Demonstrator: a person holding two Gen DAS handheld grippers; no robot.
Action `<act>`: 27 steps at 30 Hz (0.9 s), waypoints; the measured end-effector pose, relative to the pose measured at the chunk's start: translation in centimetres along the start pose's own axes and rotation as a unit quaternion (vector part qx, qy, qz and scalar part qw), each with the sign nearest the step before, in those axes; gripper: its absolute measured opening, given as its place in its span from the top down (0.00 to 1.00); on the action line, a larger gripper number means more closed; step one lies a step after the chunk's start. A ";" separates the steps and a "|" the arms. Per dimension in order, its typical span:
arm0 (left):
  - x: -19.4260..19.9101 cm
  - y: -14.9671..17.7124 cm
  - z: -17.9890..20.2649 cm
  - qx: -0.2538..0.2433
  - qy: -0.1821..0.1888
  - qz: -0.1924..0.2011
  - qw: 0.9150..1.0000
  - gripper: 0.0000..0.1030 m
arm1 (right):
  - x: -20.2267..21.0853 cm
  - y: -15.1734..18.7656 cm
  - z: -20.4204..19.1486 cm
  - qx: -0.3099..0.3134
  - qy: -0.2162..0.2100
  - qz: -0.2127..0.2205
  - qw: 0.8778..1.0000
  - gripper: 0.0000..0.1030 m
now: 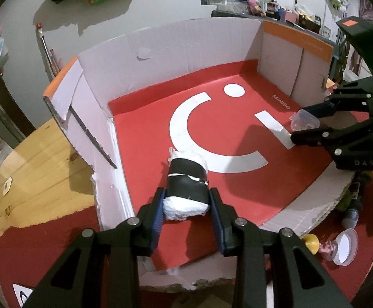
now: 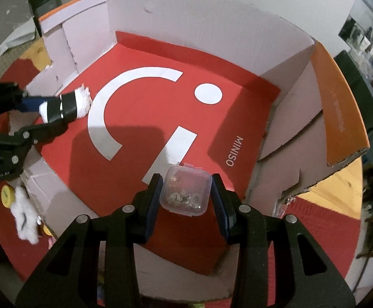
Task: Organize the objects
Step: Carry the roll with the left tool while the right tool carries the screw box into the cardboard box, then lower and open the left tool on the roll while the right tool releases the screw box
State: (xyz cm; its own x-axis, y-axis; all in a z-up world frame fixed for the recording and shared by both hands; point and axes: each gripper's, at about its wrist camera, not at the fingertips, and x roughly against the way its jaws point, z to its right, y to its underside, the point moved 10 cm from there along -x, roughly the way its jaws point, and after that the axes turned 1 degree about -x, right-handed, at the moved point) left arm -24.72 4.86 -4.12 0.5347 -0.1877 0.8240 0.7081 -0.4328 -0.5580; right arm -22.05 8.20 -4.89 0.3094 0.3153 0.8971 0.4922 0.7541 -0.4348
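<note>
While both my loads hang over the box (image 1: 166, 51), nothing lies in it yet. Left fingers (image 1: 186, 206): clamped on black-and-white plush (image 1: 186, 187). Right fingers (image 2: 185, 192): clamped on clear case (image 2: 185, 191). Outstanding: toys (image 1: 340, 243) on the desk (image 1: 32, 166).

I count one cardboard box (image 1: 166, 51), open at the top, with one red liner sheet (image 1: 238, 138) on its floor. I count two sets of tongs: the left tongs (image 1: 186, 205) and the right tongs (image 2: 186, 200). Each carries one item: one black-and-white wrapped bundle (image 1: 186, 187) and one clear plastic container (image 2: 185, 192). Outside the box I count one yellow round piece (image 1: 311, 242), one clear suction cup (image 1: 344, 246) and one white fluffy item (image 2: 26, 220).
</note>
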 end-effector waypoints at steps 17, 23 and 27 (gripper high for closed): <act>-0.2 -0.2 0.0 -0.009 0.001 -0.002 1.000 0.64 | 1.4 1.3 0.7 0.010 0.003 0.000 1.000 0.63; -0.3 -0.2 0.0 -0.007 0.001 -0.002 1.000 0.64 | 1.6 1.2 0.8 0.010 0.002 0.000 1.000 0.63; -0.2 -0.3 -0.1 -0.005 0.000 0.001 1.000 0.60 | 1.9 1.3 0.9 0.010 0.002 0.002 1.000 0.62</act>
State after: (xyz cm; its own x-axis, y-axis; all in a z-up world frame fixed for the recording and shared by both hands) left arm -25.08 4.95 -4.12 0.5355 -0.1886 0.8232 0.7030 -0.4407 -0.5582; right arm -21.57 10.30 -3.68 0.3135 0.3159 0.8955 0.4747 0.7646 -0.4359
